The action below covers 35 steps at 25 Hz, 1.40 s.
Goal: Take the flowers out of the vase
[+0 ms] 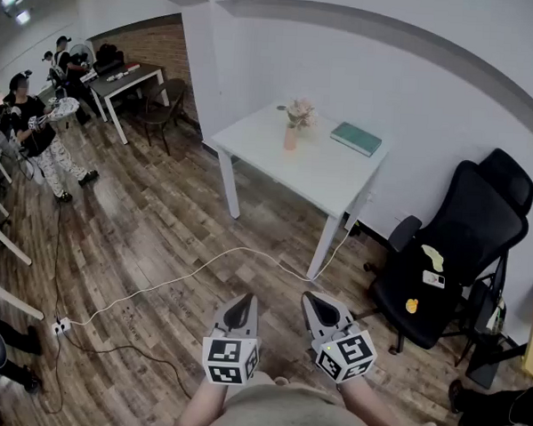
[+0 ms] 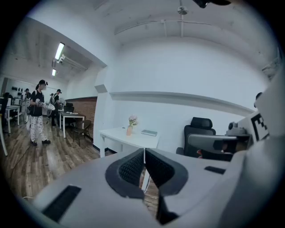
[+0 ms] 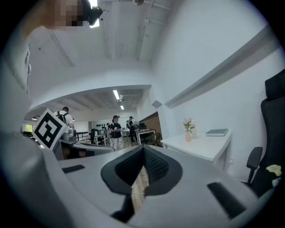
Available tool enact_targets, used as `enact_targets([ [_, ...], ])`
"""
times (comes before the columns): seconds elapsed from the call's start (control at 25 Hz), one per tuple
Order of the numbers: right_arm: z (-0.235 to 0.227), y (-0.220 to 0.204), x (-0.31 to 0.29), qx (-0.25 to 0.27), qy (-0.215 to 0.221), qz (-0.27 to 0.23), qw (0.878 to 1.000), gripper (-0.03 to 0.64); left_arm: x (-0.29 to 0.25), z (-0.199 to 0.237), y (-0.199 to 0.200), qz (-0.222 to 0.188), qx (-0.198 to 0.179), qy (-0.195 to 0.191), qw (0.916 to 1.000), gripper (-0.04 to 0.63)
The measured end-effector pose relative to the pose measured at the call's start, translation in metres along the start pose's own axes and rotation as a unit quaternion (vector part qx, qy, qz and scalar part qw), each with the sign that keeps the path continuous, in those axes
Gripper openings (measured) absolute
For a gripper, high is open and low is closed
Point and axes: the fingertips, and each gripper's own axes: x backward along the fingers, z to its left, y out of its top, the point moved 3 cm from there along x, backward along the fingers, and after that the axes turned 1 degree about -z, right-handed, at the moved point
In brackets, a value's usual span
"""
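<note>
Pale pink flowers stand in a small pink vase on a white table across the room. The vase shows small in the left gripper view, and the flowers show small in the right gripper view. My left gripper and right gripper are held close to my body, far short of the table. Both are shut with nothing between the jaws. In the gripper views the left gripper and right gripper show their tips meeting.
A green book lies on the table's right part. A black office chair stands right of the table. A white cable runs over the wooden floor. People stand by desks at the far left.
</note>
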Motion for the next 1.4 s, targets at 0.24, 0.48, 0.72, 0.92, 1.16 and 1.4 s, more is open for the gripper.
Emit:
enact_targets([
  [0.24,0.005,0.002,0.008,0.004,0.002,-0.001,1.0,-0.005,0.01,-0.006,-0.005,0.004,0.0,0.001,1.0,0.012],
  [0.48,0.003,0.003,0.011,0.005,-0.003,-0.004,1.0,-0.005,0.01,-0.009,-0.004,0.004,0.005,-0.004,1.0,0.012],
  [0.72,-0.006,-0.001,0.009,-0.013,-0.001,-0.001,1.0,-0.002,0.005,-0.014,-0.006,0.003,0.008,-0.003,1.0,0.012],
  [0.92,-0.01,-0.003,0.006,-0.009,0.002,0.002,1.0,-0.002,0.002,-0.013,-0.005,-0.002,0.014,0.003,0.9999,0.012],
  [1.16,-0.018,-0.001,0.004,-0.006,-0.002,0.008,1.0,0.0,-0.001,-0.014,-0.004,-0.001,0.018,0.007,0.9998,0.011],
  [1.4,-0.027,-0.001,-0.002,-0.003,-0.007,0.009,1.0,0.0,-0.01,-0.013,-0.003,0.001,0.02,0.006,0.9998,0.012],
])
